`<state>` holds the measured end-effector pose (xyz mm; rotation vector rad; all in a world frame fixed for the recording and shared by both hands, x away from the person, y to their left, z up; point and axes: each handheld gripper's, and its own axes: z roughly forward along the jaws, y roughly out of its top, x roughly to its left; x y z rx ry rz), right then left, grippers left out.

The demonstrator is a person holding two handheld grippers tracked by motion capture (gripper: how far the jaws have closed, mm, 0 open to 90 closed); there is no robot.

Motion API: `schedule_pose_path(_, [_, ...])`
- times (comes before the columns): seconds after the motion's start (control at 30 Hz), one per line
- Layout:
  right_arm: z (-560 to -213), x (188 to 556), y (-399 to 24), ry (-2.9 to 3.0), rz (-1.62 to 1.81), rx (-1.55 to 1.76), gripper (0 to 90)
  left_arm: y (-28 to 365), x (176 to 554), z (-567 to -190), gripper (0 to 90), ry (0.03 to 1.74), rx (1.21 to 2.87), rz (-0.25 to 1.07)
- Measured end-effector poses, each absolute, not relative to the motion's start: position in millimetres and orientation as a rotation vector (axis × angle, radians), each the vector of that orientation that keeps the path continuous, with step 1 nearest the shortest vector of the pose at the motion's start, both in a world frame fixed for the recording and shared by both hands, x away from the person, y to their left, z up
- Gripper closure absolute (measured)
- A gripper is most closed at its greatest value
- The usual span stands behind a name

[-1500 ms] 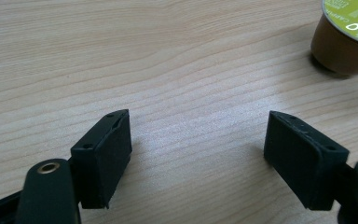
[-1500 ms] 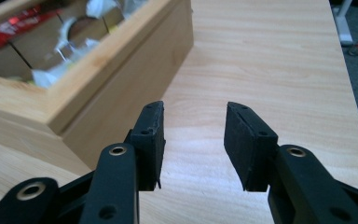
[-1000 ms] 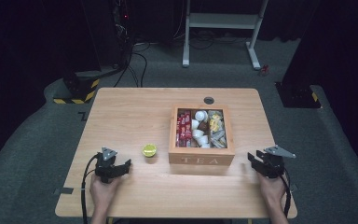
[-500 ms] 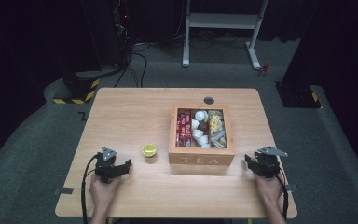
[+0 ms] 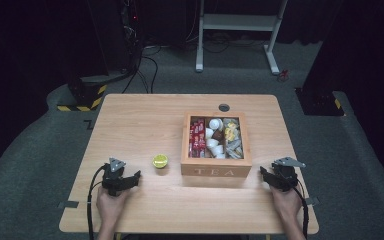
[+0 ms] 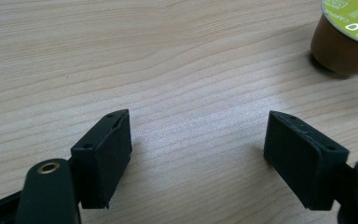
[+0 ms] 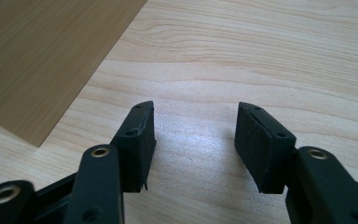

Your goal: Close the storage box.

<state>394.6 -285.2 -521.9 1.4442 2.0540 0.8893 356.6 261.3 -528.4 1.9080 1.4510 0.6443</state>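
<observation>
We see the left gripper low over the wooden table, its jaws spread wide with nothing between them, and a green-lidded capsule standing near it, just left of the tea box. The right gripper sits beside the box's right corner, jaws apart and empty

Tea box and capsule obstruct mid-table — bare wood elsewhere.
</observation>
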Motion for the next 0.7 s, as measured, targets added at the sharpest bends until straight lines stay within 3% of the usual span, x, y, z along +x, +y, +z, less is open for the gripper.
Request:
schedule_pose_path(0.13, [-522.2, 395.0, -285.3, 2.043, 0.88, 1.459, 41.9, 261.4, 356.5, -528.4, 23.7, 1.45, 1.908, 0.643])
schedule_pose_path(0.7, [-522.2, 395.0, -285.3, 2.041, 0.88, 1.459, 41.8, 261.2, 356.5, -528.4, 23.7, 1.448, 1.91, 0.643])
